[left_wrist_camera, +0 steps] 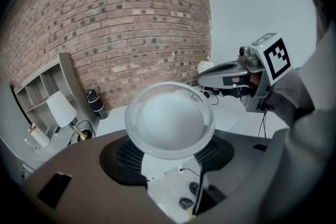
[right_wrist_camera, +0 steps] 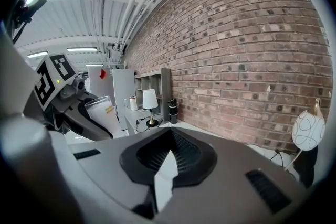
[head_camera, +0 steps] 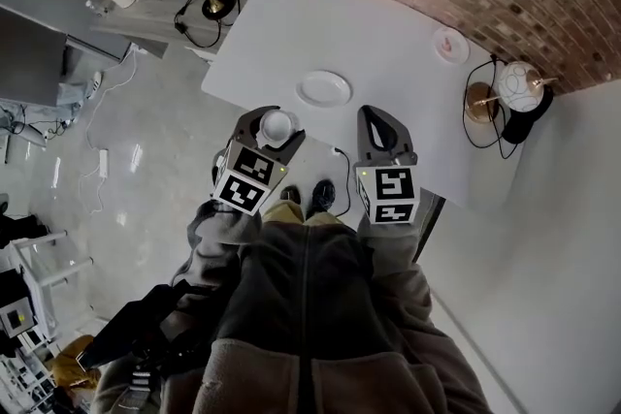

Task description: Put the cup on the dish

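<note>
Right now the left gripper (head_camera: 271,122) has its 2 jaws closed on the cup (left_wrist_camera: 169,119), down low on its round sides. The cup is white and looks empty. It is up in the air over the near edge of the table (head_camera: 388,63), not on the dish (head_camera: 324,88) yet. The dish sits flat on the table a little farther in, apart from the cup. The right gripper (head_camera: 375,119) is just beside the left gripper, with its jaws together and nothing in them.

What could go wrong? I think the cup could slip, because it is smooth and round and only 2 pads hold it. If the jaws let go while the cup is high up, it could drop and crack. If it comes down on the rim of the dish and not the middle, it could tip over and roll. A hard push could also make the dish slide on the smooth table. The right gripper is near, so it could bump the cup if it moves in.
</note>
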Action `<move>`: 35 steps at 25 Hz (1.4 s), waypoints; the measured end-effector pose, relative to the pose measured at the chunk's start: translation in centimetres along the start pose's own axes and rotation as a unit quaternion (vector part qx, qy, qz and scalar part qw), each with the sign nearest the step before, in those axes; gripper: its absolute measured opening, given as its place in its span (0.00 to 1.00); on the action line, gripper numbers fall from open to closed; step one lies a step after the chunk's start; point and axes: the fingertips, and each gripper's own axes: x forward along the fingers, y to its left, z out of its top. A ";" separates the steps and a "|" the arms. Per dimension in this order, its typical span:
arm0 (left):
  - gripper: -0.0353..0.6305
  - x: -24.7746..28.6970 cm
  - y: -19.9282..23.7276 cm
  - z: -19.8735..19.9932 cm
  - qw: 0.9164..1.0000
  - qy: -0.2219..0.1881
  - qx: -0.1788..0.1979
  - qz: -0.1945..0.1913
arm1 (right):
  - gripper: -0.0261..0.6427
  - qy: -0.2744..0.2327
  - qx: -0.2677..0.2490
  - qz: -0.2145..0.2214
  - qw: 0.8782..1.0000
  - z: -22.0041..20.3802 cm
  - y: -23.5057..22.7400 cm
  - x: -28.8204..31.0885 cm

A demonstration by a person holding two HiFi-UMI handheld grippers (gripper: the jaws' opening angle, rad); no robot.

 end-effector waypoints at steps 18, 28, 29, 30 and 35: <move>0.44 13.1 2.4 -5.0 0.997 0.043 0.019 -0.054 | 0.04 0.122 0.042 -0.039 0.991 -10.9 -3.1 6.1; 0.44 20.0 2.2 -8.1 0.994 0.050 0.032 -0.087 | 0.04 0.162 0.080 -0.015 0.983 -15.6 -1.9 10.9; 0.44 20.6 2.3 -8.4 0.994 0.054 0.034 -0.089 | 0.04 0.167 0.081 -0.012 0.983 -15.8 -1.9 11.2; 0.44 21.2 2.4 -8.7 0.994 0.056 0.036 -0.091 | 0.04 0.170 0.083 -0.010 0.982 -16.1 -1.9 11.4; 0.44 24.5 2.8 -10.0 0.993 0.062 0.038 -0.098 | 0.04 0.190 0.091 -0.011 0.978 -17.2 -2.3 12.1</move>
